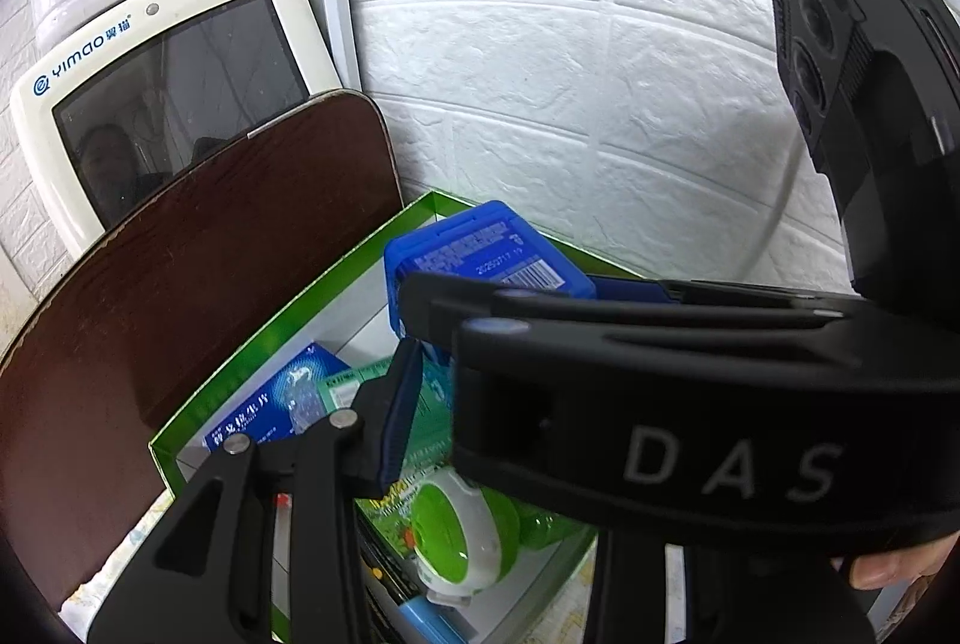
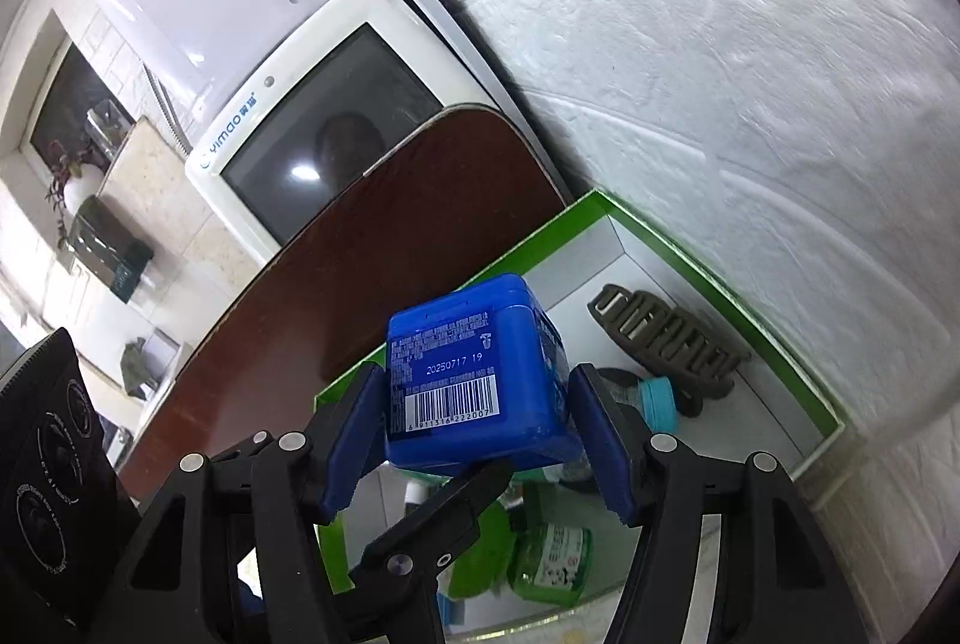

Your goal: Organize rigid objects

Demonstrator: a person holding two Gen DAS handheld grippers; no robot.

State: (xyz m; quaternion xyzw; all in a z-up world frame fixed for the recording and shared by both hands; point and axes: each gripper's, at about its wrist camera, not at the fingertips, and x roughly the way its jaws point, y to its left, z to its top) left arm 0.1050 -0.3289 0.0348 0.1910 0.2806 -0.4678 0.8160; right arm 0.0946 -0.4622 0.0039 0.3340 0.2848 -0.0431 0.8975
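A blue tub (image 2: 474, 380) is clamped between the blue pads (image 2: 354, 440) of the right gripper (image 2: 480, 440), barcode side up, held above the green box (image 2: 720, 284) near its rim on the side of the brown board (image 2: 372, 248).

In the left wrist view the same tub (image 1: 480, 248) is seen over the box (image 1: 252, 344), with the right gripper's black body across it.

The left gripper (image 1: 420, 404) is mostly hidden: only one blue pad (image 1: 399, 404) is visible, so its state cannot be told.

Inside the box: a dark hair clip (image 2: 666, 344) near the wall-side edge, a teal-capped item (image 2: 657, 401) beside it, a green bottle (image 2: 552, 554), a green-and-white round item (image 1: 450, 536), and a blue packet (image 1: 276, 398) at the board-side edge.

A white monitor (image 2: 336, 128) is leaned behind the board.
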